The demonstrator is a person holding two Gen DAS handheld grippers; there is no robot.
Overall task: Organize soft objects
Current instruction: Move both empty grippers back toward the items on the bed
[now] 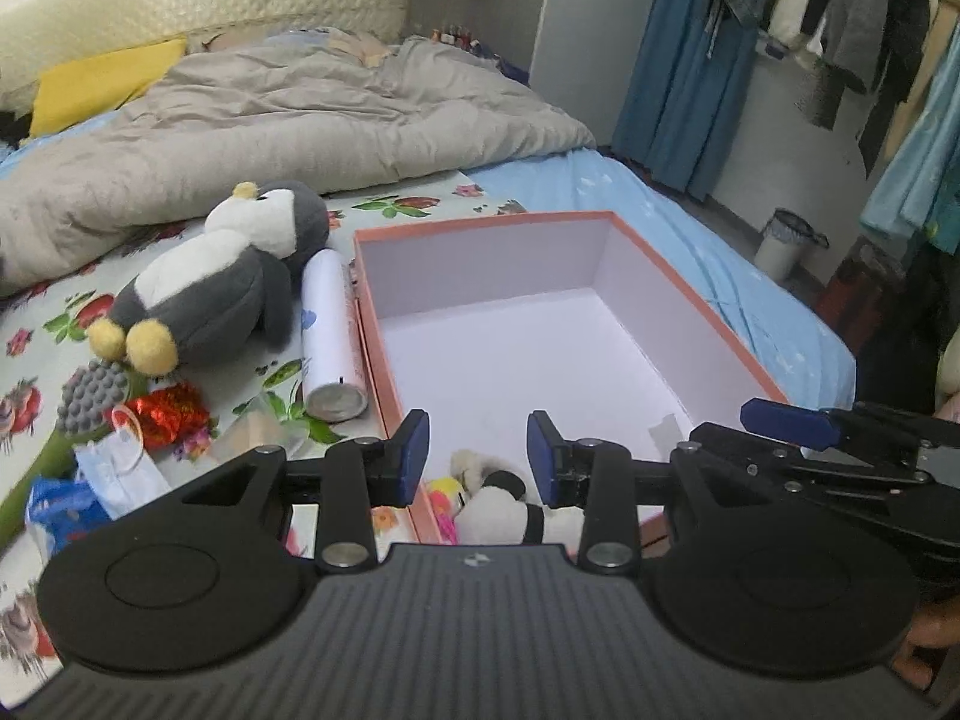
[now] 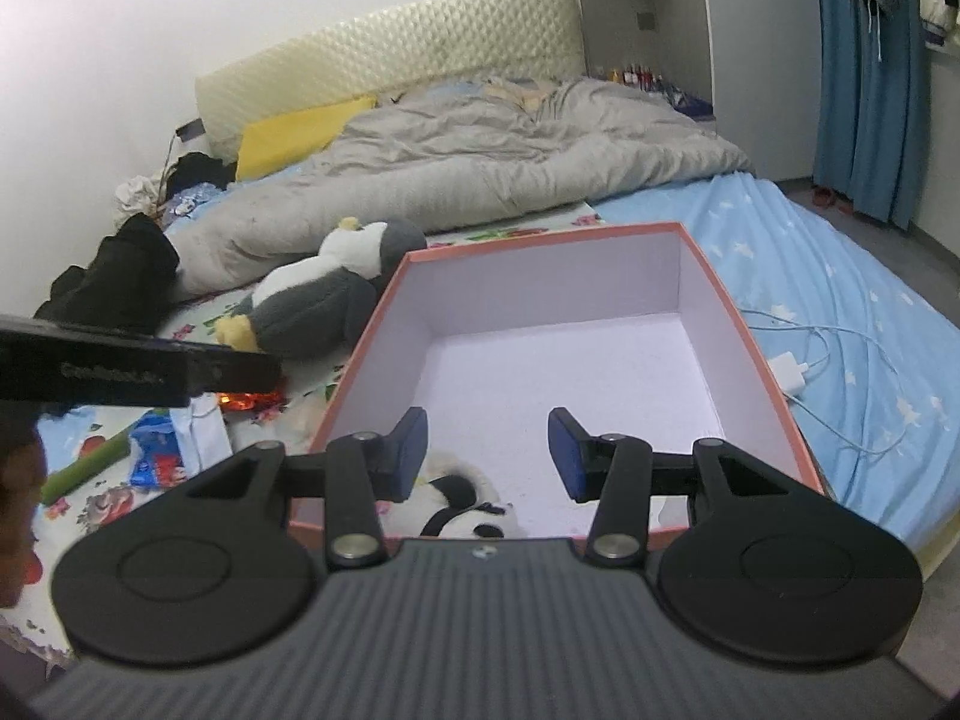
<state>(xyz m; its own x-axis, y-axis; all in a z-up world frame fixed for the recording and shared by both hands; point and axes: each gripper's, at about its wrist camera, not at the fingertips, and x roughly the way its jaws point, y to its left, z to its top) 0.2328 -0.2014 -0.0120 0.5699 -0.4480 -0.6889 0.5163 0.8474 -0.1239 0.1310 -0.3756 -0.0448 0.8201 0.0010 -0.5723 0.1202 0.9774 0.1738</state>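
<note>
An open pink-rimmed box (image 1: 480, 221) (image 2: 540, 234) with a white inside stands on the bed. A small panda plush (image 1: 498, 516) (image 2: 462, 510) lies in its near corner beside a pink and yellow toy (image 1: 444, 495). My left gripper (image 1: 478, 456) hovers open just above the panda, touching nothing. My right gripper (image 2: 489, 453) is open over the box's near end, its pads bare. A grey and white penguin plush (image 1: 222, 282) (image 2: 324, 300) lies on its back on the floral sheet, left of the box.
A white spray can (image 1: 330, 336) lies against the box's left wall. Red foil (image 1: 168, 411), a face mask (image 1: 120, 468) and a blue packet (image 1: 60, 510) litter the sheet. A grey duvet (image 1: 270, 120) lies behind. A charger with cable (image 2: 792, 375) lies right of the box.
</note>
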